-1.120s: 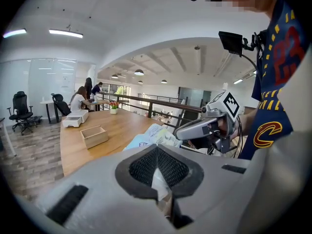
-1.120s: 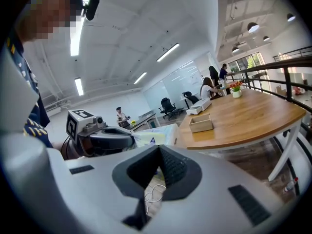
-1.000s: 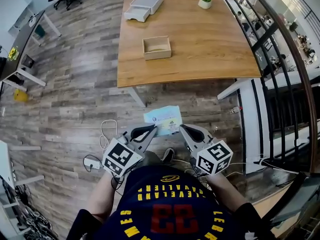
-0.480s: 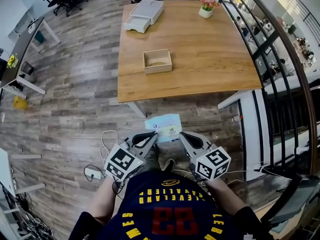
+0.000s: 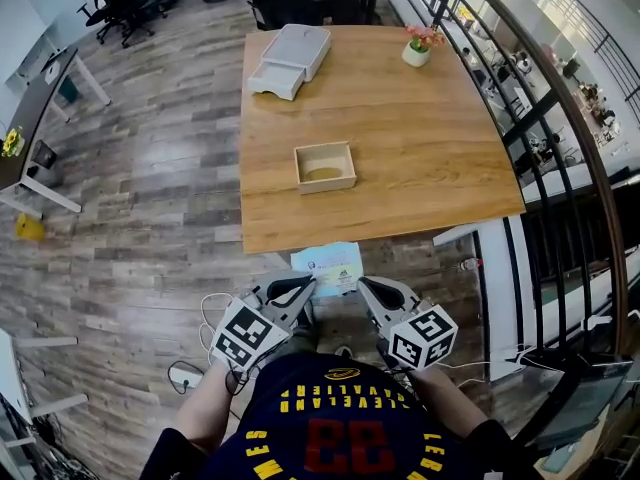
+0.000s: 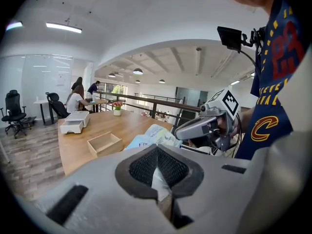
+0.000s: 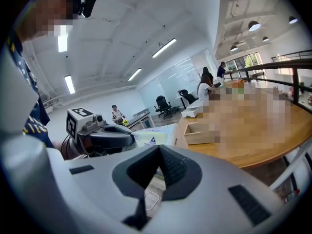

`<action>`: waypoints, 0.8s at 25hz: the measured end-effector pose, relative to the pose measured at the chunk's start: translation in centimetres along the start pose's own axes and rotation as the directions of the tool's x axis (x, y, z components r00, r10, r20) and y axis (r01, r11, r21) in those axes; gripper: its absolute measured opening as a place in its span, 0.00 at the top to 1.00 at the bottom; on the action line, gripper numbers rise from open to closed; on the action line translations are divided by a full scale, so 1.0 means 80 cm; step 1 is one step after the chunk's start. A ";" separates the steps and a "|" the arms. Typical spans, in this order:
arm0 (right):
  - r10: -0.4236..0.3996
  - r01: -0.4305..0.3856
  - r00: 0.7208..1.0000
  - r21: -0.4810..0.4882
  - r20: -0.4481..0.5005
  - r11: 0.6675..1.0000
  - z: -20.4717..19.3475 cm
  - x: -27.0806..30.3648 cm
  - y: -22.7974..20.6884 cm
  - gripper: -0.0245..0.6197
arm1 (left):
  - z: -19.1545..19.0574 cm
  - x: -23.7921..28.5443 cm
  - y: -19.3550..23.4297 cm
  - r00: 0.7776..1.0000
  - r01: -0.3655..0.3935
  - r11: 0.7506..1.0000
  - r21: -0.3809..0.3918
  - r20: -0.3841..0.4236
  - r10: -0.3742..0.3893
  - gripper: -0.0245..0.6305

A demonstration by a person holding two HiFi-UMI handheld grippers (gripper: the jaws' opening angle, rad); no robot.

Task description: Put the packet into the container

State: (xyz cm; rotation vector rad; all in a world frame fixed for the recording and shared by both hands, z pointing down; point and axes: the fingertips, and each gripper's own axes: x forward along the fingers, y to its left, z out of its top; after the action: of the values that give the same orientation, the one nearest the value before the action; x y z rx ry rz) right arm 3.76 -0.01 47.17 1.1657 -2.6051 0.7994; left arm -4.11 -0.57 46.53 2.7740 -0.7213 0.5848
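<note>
A pale blue-and-white packet (image 5: 328,266), pale raw-wood container (image 5: 328,185), honey-brown grained tabletop (image 5: 420,138), grey-brown plank floor (image 5: 150,198), white drawer box (image 5: 290,56).

1. The packet (image 5: 328,266) is between your left gripper (image 5: 304,287) and your right gripper (image 5: 366,287), just before the table's (image 5: 430,158) near edge.
2. The box (image 5: 325,167) is on the table, past the packet.
3. A tray (image 5: 290,56) is at the far left corner and a flower pot (image 5: 418,48) is at the far right.

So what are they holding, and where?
A pale blue plastic packet, near corners pinched by the left hand-held gripper and right hand-held gripper.
</note>
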 end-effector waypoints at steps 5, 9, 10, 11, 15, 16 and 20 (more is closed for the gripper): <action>-0.025 0.025 1.000 0.000 -0.002 1.000 0.021 0.034 -0.008 0.95 | 0.008 0.003 0.042 1.000 0.026 1.000 0.007 0.010 -0.026 0.95; -0.048 0.048 0.999 0.004 -0.003 0.999 0.041 0.065 -0.018 0.95 | 0.016 0.010 0.080 0.999 0.050 0.999 0.011 0.015 -0.051 0.95; -0.053 0.053 0.999 0.005 -0.004 0.999 0.045 0.072 -0.020 0.95 | 0.017 0.011 0.088 0.998 0.056 0.998 0.012 0.015 -0.056 0.95; -0.058 0.058 0.998 0.007 -0.004 0.998 0.048 0.078 -0.022 0.95 | 0.018 0.012 0.095 0.998 0.061 0.998 0.013 0.015 -0.061 0.95; -0.081 0.081 0.997 0.011 0.009 0.997 0.061 0.091 -0.030 0.95 | 0.026 0.015 0.112 0.997 0.077 0.997 0.029 0.019 -0.078 0.95; -0.086 0.086 0.996 0.012 0.014 0.996 0.065 0.095 -0.032 0.95 | 0.028 0.016 0.117 0.997 0.079 0.996 0.034 0.021 -0.080 0.95; -0.095 0.095 0.995 0.010 0.022 0.995 0.082 0.107 -0.037 0.95 | 0.040 0.020 0.137 0.996 0.082 0.996 0.046 0.030 -0.083 0.95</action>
State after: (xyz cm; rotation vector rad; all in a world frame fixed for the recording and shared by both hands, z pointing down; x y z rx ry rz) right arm 0.47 -10.65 46.02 1.2977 -2.5443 0.7843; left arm -7.34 -11.56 45.49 2.8448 -0.6036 0.5476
